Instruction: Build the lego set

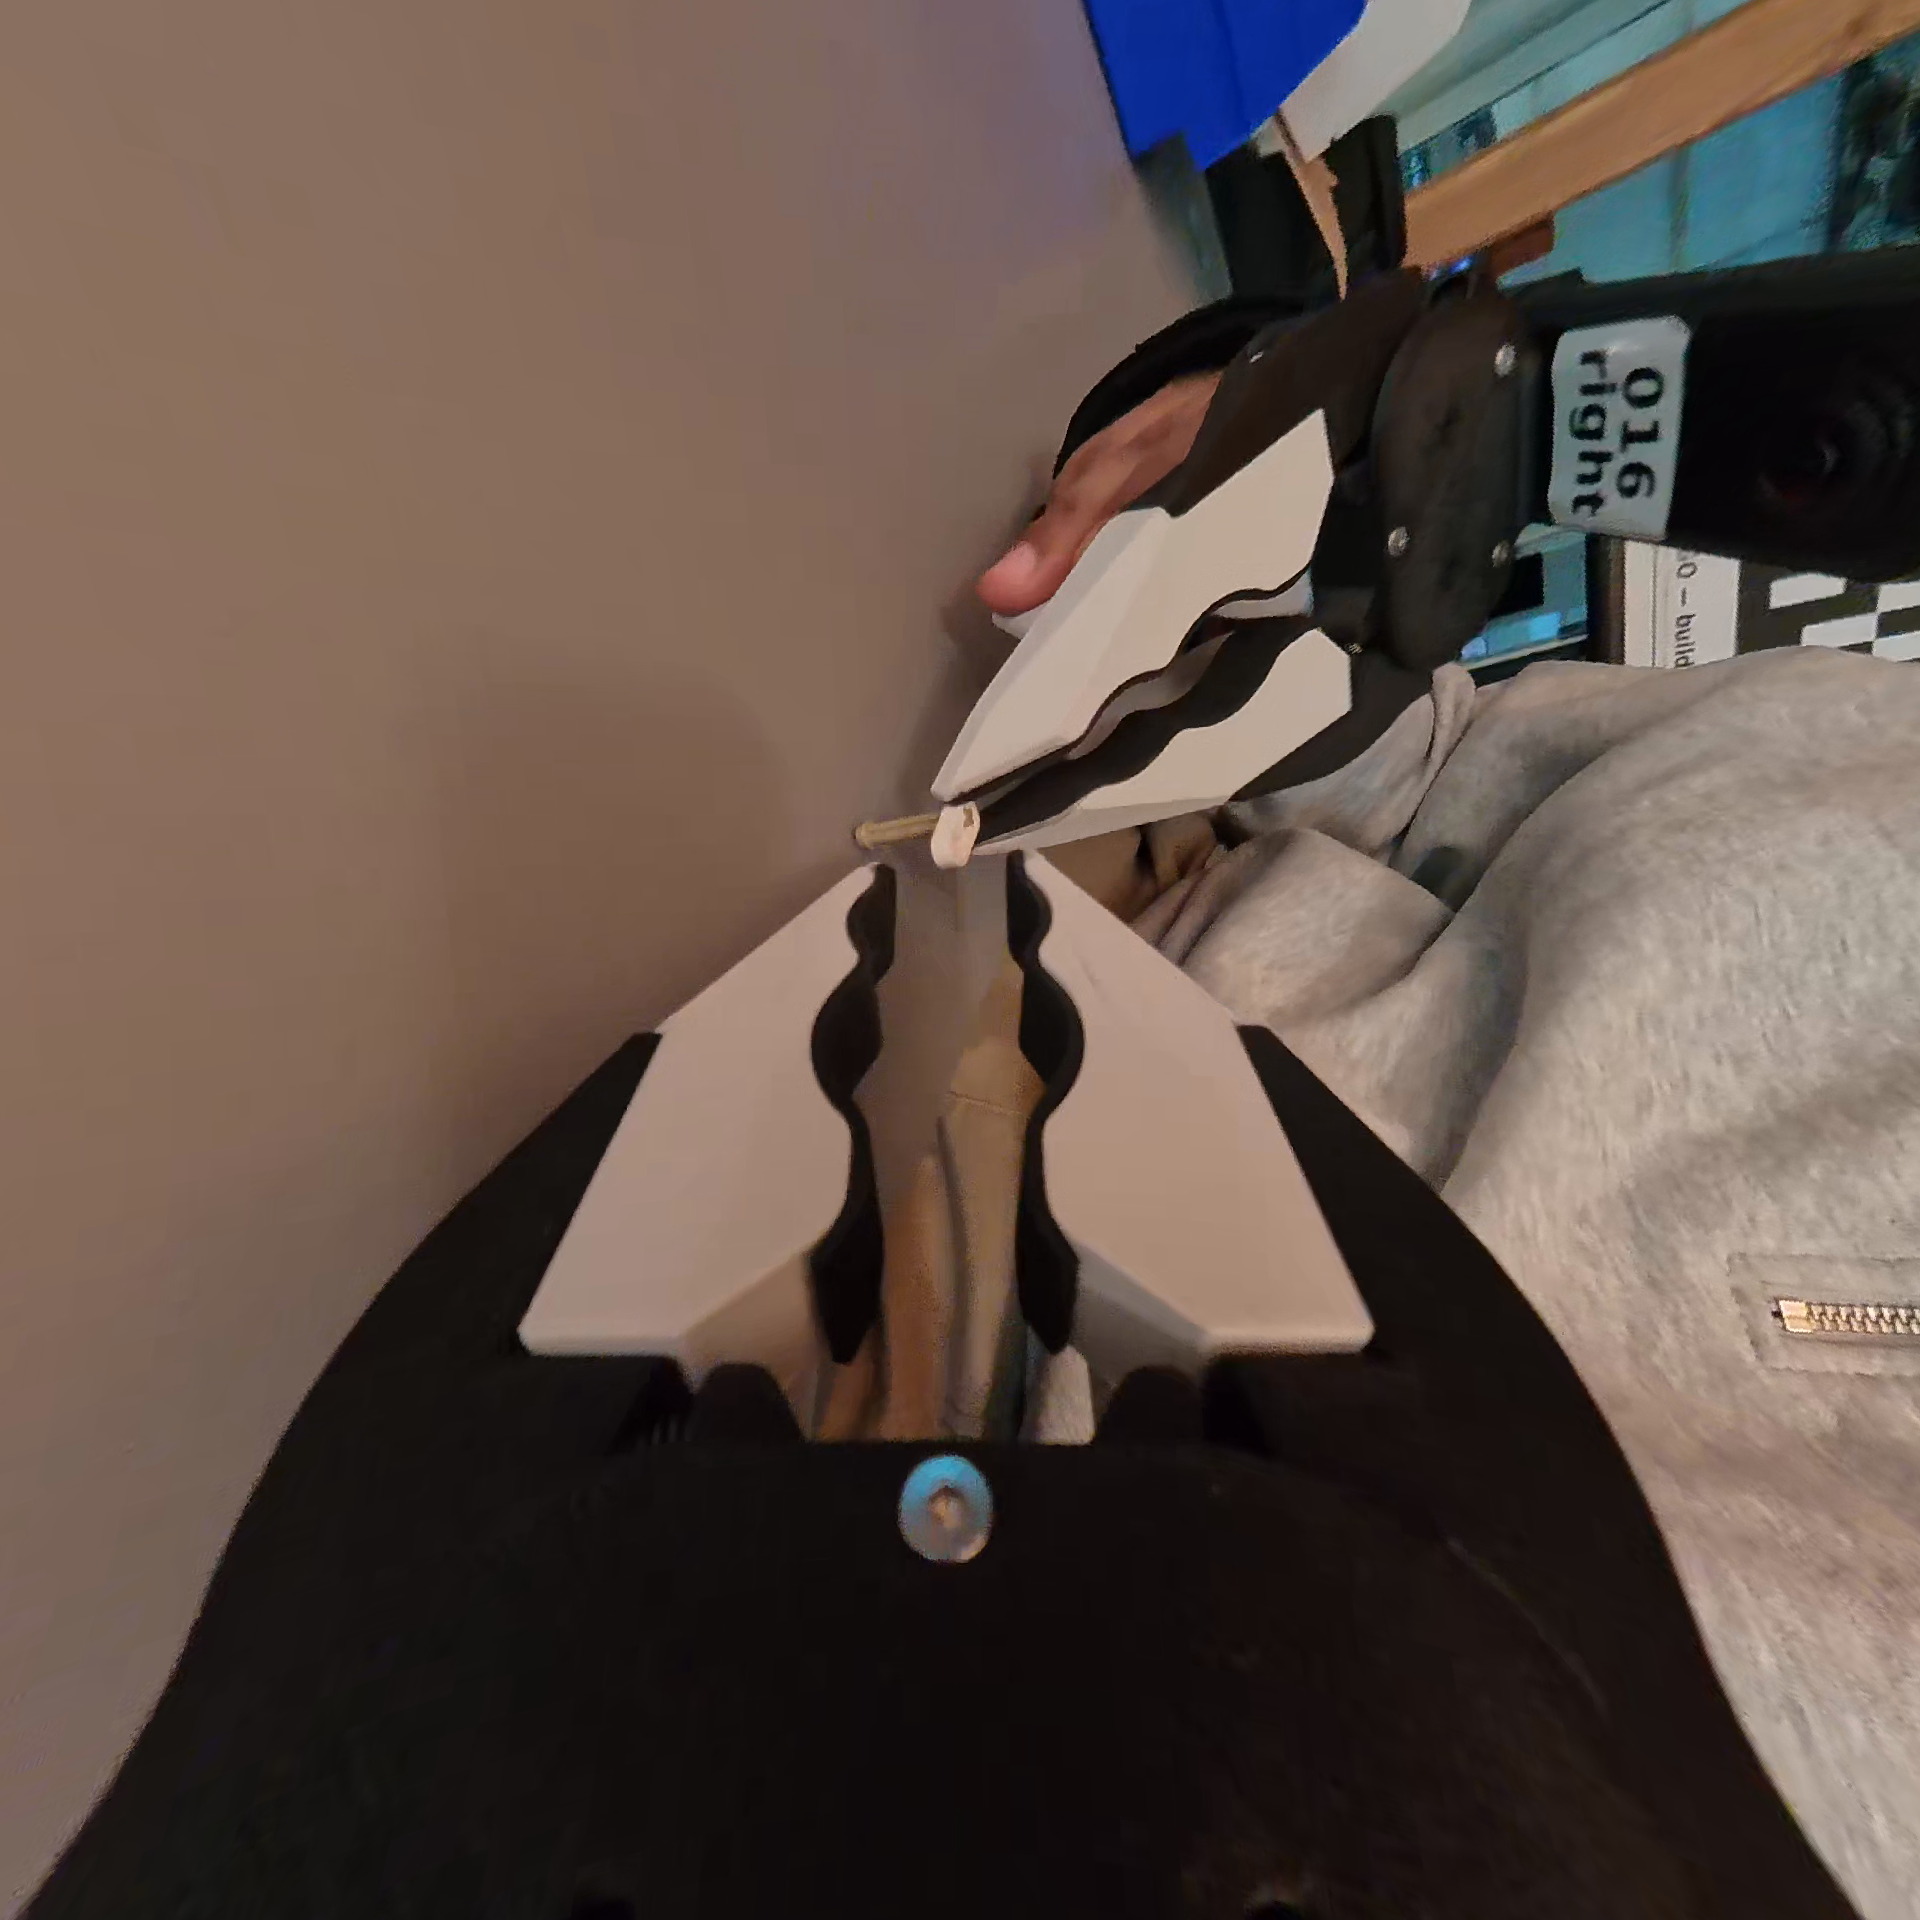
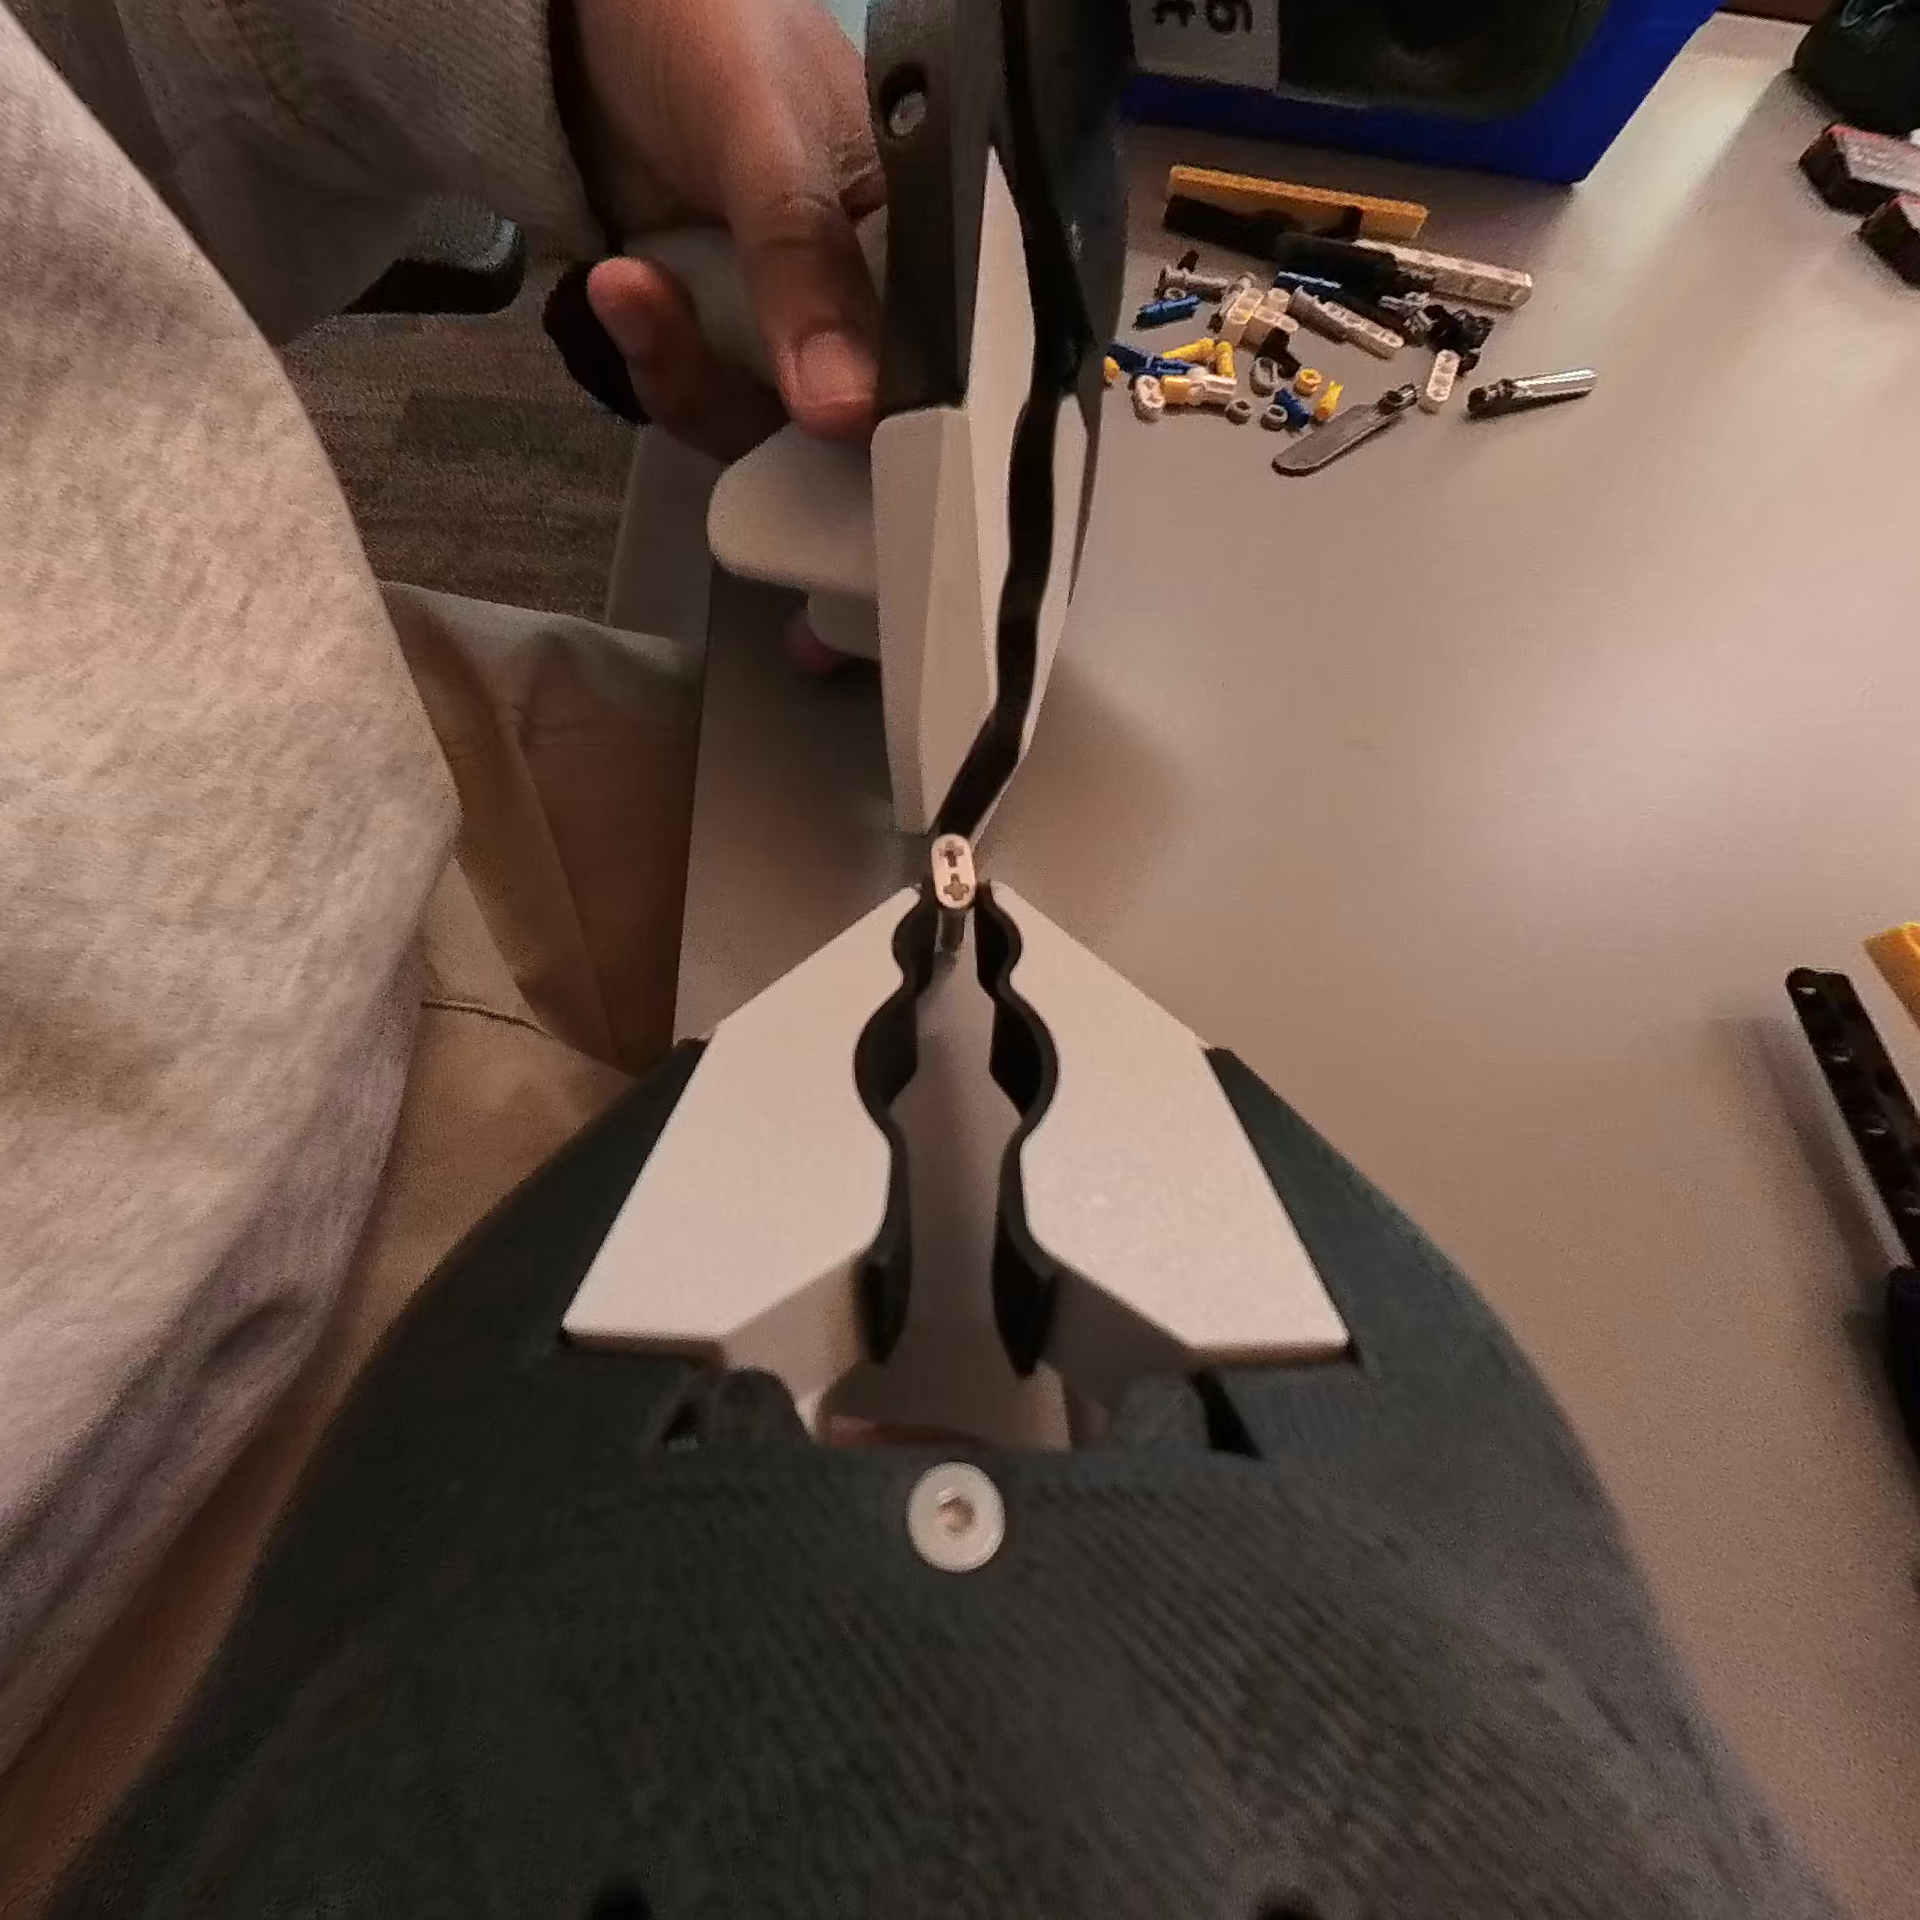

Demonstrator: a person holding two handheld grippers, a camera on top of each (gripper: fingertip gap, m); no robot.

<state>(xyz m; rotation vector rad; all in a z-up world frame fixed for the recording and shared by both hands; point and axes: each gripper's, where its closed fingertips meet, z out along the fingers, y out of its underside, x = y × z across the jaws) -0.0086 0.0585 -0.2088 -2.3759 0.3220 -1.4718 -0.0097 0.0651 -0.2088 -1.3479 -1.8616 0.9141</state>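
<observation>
A small white Lego connector (image 2: 954, 871) with two cross holes sits on a thin tan axle (image 1: 894, 832). My right gripper (image 2: 951, 912) is shut on it at the fingertips and holds it in the air above the table's near edge. In the left wrist view the right gripper (image 1: 971, 816) comes in from the upper right with the connector (image 1: 956, 836) at its tip. My left gripper (image 1: 945, 883) is open by a narrow gap and empty, its tips just short of the connector. In the right wrist view the left gripper (image 2: 961, 821) comes down from above and nearly touches the connector's top end.
Loose Lego pieces (image 2: 1330, 332) lie in a pile at the back of the grey table (image 2: 1351, 727), in front of a blue bin (image 2: 1455, 114). A black beam (image 2: 1860, 1091) and a yellow piece (image 2: 1896, 956) lie at the right edge. A person's grey hoodie (image 2: 156, 727) fills the left. The grippers are tip to tip, or close to it. Both grippers' tips are roughly 20 centimeters from the black beam (image 2: 1860, 1091).
</observation>
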